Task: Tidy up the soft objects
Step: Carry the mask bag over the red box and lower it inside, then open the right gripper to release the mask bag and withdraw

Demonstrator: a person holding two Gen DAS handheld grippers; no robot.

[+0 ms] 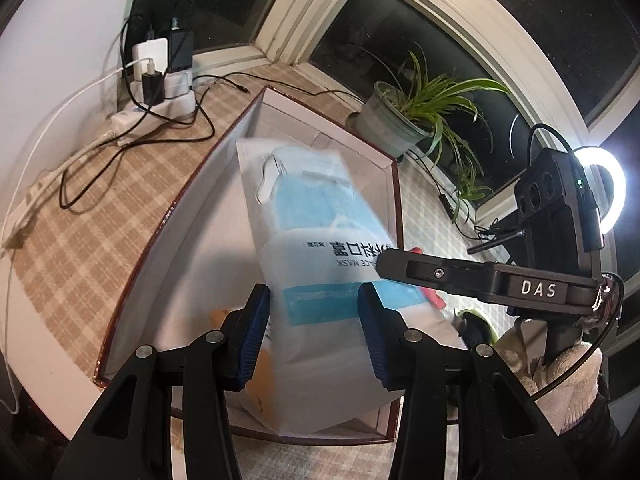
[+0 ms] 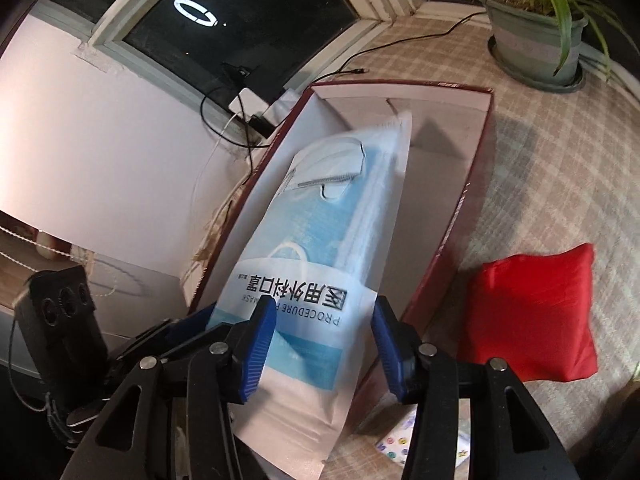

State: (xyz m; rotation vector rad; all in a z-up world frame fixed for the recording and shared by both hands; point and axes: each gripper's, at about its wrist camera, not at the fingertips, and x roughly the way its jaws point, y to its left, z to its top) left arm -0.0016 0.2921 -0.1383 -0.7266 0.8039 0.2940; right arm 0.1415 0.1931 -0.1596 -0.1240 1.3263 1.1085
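Observation:
A clear-and-white pack of blue face masks (image 1: 316,240) (image 2: 320,248) lies lengthwise in a white box with a dark red rim (image 1: 394,184) (image 2: 476,184), its near end sticking out over the box's near edge. My left gripper (image 1: 314,332) is open, its blue pads on either side of the pack's near end. My right gripper (image 2: 324,344) is open too, straddling the same end; its black finger (image 1: 440,274) reaches in from the right in the left wrist view. A red soft cushion (image 2: 532,316) lies on the checked cloth right of the box.
A potted spider plant (image 1: 400,116) (image 2: 536,36) stands beyond the box by the window. A power strip with chargers and cables (image 1: 156,88) sits at the far left. A ring light (image 1: 604,196) glows at right. A patterned packet (image 2: 400,444) lies near the box's near corner.

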